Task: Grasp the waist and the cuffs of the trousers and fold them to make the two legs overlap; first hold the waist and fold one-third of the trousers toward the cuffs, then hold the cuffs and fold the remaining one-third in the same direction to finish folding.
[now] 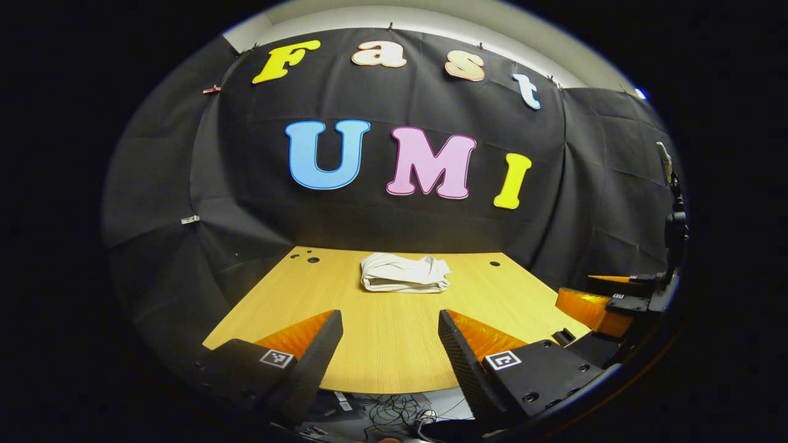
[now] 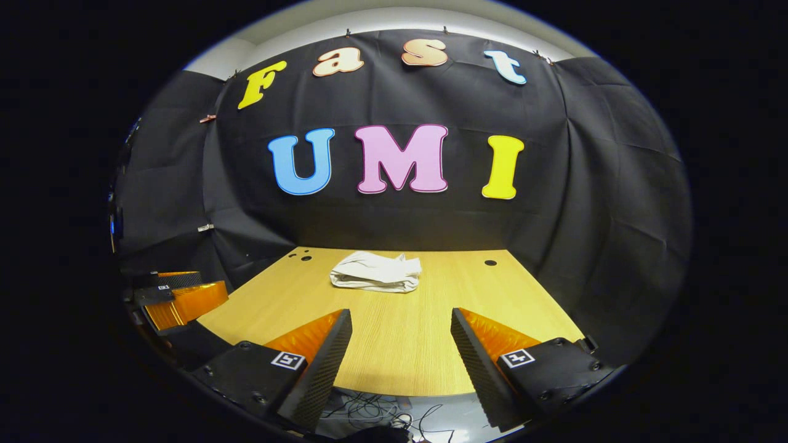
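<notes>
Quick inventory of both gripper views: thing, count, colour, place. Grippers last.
trousers: 1, white, bunched in a heap on the table's far middle
table: 1, light wood, several dark holes near its far edge
wall cloth: black, behind and beside the table
cables: tangle, dark, below the table's near edge
left gripper: 1, open, holding nothing, over the near edge
right gripper: 1, open, holding nothing, over the near edge

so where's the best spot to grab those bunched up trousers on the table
Probably the raised, loose end of the trousers, at the right of the pile in both views. The cloth stands higher and wrinkled there, while the left end shows flat stacked folds. Come from the near side with an open gripper.
</notes>
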Demonstrator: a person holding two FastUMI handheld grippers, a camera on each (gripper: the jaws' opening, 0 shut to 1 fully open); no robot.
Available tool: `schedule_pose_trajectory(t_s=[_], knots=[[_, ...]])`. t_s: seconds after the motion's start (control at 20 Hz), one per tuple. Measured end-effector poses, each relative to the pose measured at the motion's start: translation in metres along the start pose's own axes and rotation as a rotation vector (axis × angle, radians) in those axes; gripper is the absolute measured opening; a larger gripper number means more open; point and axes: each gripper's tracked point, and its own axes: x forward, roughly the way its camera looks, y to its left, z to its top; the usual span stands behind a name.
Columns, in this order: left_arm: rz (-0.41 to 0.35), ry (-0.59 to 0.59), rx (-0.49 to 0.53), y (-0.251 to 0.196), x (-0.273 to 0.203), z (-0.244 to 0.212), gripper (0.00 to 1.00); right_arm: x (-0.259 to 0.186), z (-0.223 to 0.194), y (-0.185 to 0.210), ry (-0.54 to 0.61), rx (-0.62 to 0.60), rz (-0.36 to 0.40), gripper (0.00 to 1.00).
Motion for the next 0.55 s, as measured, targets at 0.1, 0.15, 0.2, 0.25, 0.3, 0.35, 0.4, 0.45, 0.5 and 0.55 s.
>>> schedule_pose_trajectory(t_s=[0.1,0.15,0.2,0.25,0.3,0.35,0.4,0.45,0.5,0.55], knots=[[0.013,-0.002,0.000,0.005,0.003,-0.003,0.97,0.004,0.003,-0.003,-0.003,0.008,-0.006,0.99],[0.013,0.001,-0.006,0.006,0.004,-0.006,0.97,0.007,0.005,-0.005,-0.001,0.007,-0.010,0.98],[0.017,0.005,-0.011,0.007,0.008,-0.009,0.97,0.008,0.005,-0.005,0.002,0.004,-0.010,0.99],[0.022,0.010,-0.018,0.009,0.009,-0.012,0.97,0.012,0.006,-0.005,0.006,-0.003,-0.011,0.98],[0.029,0.018,-0.027,0.011,0.011,-0.014,0.97,0.014,0.004,-0.005,0.016,-0.012,-0.010,0.98],[0.041,0.027,-0.036,0.014,0.014,-0.017,0.97,0.016,0.001,-0.003,0.031,-0.019,0.000,0.98],[0.050,0.035,-0.046,0.016,0.014,-0.019,0.97,0.019,-0.002,0.000,0.045,-0.027,0.014,0.98],[0.053,0.040,-0.053,0.017,0.014,-0.021,0.97,0.024,-0.004,0.001,0.059,-0.039,0.023,0.99],[0.057,0.043,-0.052,0.018,0.014,-0.021,0.98,0.030,-0.003,0.001,0.067,-0.045,0.030,0.99],[0.067,0.046,-0.039,0.020,0.014,-0.023,0.97,0.035,-0.001,0.003,0.069,-0.043,0.042,0.99]])
